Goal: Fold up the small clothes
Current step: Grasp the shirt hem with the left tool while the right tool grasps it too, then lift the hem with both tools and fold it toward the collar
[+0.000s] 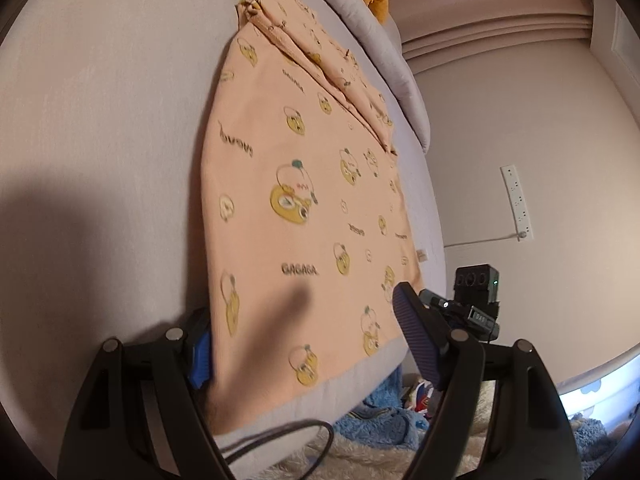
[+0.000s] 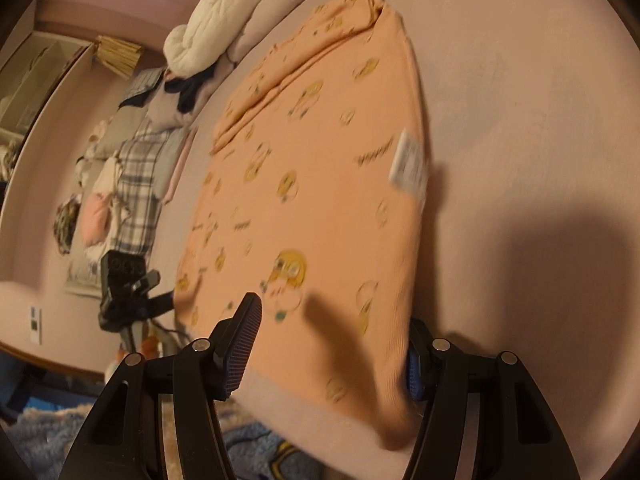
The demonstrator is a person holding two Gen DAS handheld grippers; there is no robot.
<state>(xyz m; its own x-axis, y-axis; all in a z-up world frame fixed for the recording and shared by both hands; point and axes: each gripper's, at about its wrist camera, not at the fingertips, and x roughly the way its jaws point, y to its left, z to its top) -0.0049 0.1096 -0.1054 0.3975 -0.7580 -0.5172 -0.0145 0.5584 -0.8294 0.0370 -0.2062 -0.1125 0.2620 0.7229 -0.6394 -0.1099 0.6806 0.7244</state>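
Note:
A small peach garment [image 1: 304, 200] printed with yellow cartoon figures lies spread flat on a pale bed [image 1: 100, 120], its far end bunched in folds. My left gripper [image 1: 304, 344] is open, its jaws straddling the garment's near edge, the left finger partly under the cloth. In the right wrist view the same garment [image 2: 320, 184] shows a white label [image 2: 410, 168] on its right side. My right gripper [image 2: 332, 352] is open too, straddling the near edge, with its right finger [image 2: 416, 372] hidden behind the cloth.
A grey pillow [image 1: 376, 44] lies at the bed's far edge. A camera on a stand [image 1: 476, 296] is beside the bed. Blue and cream fluffy fabric [image 1: 380, 424] covers the floor below. A clothes pile [image 2: 132, 184] and a white blanket [image 2: 216, 24] are at the left.

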